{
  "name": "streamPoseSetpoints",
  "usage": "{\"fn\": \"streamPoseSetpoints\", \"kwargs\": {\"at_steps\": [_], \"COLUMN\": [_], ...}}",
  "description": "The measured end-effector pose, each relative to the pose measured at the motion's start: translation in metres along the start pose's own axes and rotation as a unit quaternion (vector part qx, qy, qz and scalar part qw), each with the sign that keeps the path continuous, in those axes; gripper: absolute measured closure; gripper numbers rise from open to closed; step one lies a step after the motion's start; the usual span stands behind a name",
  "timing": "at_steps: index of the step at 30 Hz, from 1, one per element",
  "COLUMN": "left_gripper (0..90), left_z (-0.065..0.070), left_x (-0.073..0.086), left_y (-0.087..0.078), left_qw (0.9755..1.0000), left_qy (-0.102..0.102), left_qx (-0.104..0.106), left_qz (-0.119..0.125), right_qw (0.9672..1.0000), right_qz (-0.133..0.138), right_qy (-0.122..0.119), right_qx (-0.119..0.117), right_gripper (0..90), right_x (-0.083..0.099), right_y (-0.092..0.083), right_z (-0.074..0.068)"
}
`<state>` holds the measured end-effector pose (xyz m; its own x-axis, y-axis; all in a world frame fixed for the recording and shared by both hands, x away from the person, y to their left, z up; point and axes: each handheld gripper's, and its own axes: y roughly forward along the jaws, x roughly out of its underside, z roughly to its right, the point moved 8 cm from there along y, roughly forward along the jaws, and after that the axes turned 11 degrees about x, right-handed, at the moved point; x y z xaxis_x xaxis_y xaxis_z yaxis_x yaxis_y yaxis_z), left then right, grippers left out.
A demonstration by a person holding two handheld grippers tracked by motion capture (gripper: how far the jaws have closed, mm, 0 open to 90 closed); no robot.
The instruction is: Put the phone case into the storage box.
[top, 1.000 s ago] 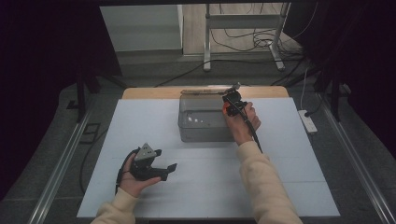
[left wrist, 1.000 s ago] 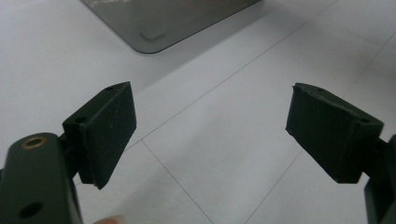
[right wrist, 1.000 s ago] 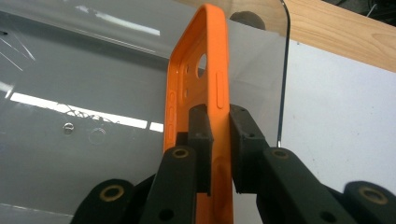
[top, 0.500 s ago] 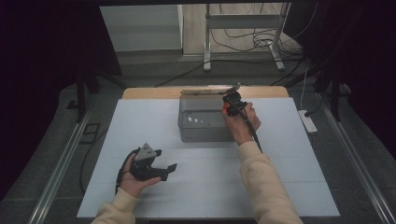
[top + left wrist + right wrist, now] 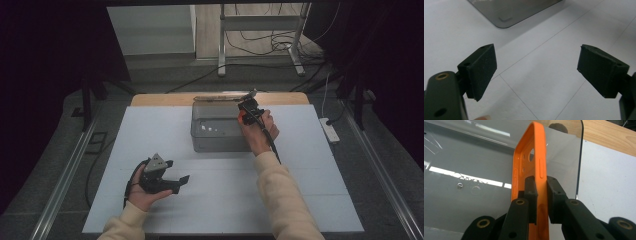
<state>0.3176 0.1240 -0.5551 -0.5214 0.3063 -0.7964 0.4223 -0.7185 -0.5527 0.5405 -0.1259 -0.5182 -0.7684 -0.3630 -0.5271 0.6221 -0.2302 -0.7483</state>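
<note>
While both hands hover over the white counter [image 5: 310,165], the scene reads as follows:

Right gripper [image 5: 541,195]: its jaws are closed nearly together on the side wall of an orange phone case [image 5: 534,155]; one pad sits inside the case, the other outside; in the high view this gripper [image 5: 248,111] sits over the right end of the grey bin.

Orange phone case: held on edge and standing upright from the jaws; round camera cut-out and a button slot visible near its top; it hangs over the grey bin, close to the clear lid; whether it touches either I cannot tell.

Grey bin [image 5: 215,131]: a rectangular grey plastic container at the far middle of the counter; its clear lid [image 5: 564,157] stands open behind the case, rounded corner uppermost.

Left gripper [image 5: 536,72]: jaws spread wide with nothing between them; both black pads bare; bare counter sheet beneath; a rounded corner of the grey bin [image 5: 506,15] lies ahead of them, well apart.

Left hand [image 5: 145,187]: holds its gripper [image 5: 172,182] near the front left of the counter, grey three-cornered plate on top, jaws pointing right.

Right hand [image 5: 257,132]: reaches forward from a cream sleeve [image 5: 280,195]; a black cable trails back along the forearm.

Counter edge: a strip of bare wood [image 5: 165,99] shows beyond the white sheet.
</note>
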Motion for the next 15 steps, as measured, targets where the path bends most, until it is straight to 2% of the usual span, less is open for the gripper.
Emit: {"fn": "streamPoseSetpoints", "kwargs": {"at_steps": [15], "left_gripper": [15.8], "left_z": [0.0005], "left_x": [-0.0001], "left_y": [0.0], "left_qw": [1.0], "left_qy": [0.003], "left_qx": [0.001], "left_qz": [0.0], "right_qw": [1.0], "right_qz": [-0.001], "right_qy": [-0.004], "right_qx": [-0.006], "right_gripper": [76.5], "right_x": [0.0015], "right_y": [-0.0026], "right_z": [-0.0006]}}
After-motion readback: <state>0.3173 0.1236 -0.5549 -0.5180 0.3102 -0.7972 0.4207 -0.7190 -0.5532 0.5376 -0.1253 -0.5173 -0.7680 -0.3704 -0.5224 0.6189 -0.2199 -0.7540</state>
